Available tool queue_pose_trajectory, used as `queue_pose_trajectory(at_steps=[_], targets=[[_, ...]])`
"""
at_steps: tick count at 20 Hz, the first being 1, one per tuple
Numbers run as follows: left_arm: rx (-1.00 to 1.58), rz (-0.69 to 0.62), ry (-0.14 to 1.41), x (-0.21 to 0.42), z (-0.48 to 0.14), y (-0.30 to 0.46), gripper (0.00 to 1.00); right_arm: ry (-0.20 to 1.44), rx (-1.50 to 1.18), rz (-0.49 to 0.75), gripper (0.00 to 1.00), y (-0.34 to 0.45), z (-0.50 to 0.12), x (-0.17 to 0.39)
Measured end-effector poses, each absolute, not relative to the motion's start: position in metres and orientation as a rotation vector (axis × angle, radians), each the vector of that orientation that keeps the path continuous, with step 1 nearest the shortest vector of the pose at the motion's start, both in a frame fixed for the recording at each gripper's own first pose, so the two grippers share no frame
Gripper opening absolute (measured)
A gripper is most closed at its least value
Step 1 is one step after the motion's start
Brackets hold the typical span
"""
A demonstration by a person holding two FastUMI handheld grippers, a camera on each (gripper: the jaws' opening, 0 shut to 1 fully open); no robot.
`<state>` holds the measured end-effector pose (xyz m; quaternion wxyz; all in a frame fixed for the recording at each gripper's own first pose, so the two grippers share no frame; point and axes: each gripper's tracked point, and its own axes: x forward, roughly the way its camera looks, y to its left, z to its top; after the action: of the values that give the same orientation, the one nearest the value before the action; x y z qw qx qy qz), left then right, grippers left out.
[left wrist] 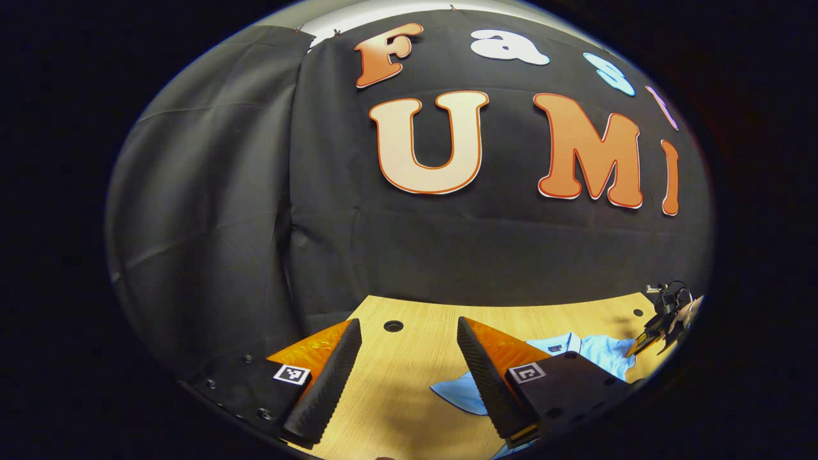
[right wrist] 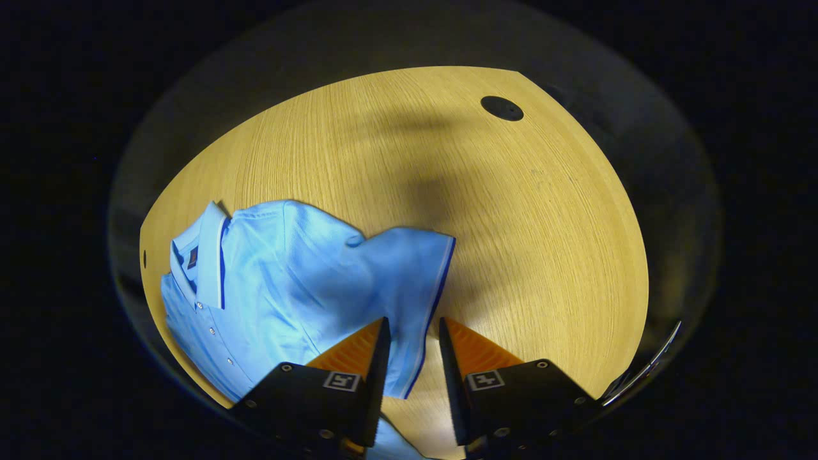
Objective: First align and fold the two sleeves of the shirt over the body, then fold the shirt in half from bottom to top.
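Note:
A light blue polo shirt (right wrist: pixel 281 281) lies on the wooden table (right wrist: pixel 524 243), collar (right wrist: pixel 208 252) at the left, with a buttoned placket. One short sleeve (right wrist: pixel 409 268) with a dark blue hem spreads to the right. My right gripper (right wrist: pixel 414 327) hovers over that hem, open with a narrow gap. The hem runs under the gap and is not pinched. In the left gripper view, my left gripper (left wrist: pixel 409 324) stands wide open above bare table. The shirt (left wrist: pixel 575 350) lies to its right, partly behind the right finger. The other gripper (left wrist: pixel 661 322) shows far right.
Round holes sit in the tabletop (left wrist: pixel 393 326) (right wrist: pixel 501 108). The black cloth wall (left wrist: pixel 447 243) stands right behind the table's far edge. Bare wood stretches to the right of the sleeve, up to the table's curved edge (right wrist: pixel 639 281).

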<state>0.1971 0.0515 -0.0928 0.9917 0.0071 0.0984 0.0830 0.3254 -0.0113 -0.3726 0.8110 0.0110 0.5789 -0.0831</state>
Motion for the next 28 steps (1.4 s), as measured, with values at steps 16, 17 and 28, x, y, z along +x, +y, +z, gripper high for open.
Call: queue_pose_trajectory(at_steps=[16, 17, 28], targets=[[0.012, 0.156, 0.167, 0.181, -0.083, 0.090, 0.97, 1.054, -0.071, -0.088, 0.01, 0.041, -0.272, 0.320], [0.007, 0.153, 0.163, 0.179, -0.082, 0.094, 0.97, 1.048, -0.061, -0.074, 0.01, 0.051, -0.265, 0.317], [-0.011, 0.168, 0.146, 0.160, -0.080, 0.151, 0.97, 1.015, -0.120, 0.127, 0.00, 0.185, -0.250, 0.278]])
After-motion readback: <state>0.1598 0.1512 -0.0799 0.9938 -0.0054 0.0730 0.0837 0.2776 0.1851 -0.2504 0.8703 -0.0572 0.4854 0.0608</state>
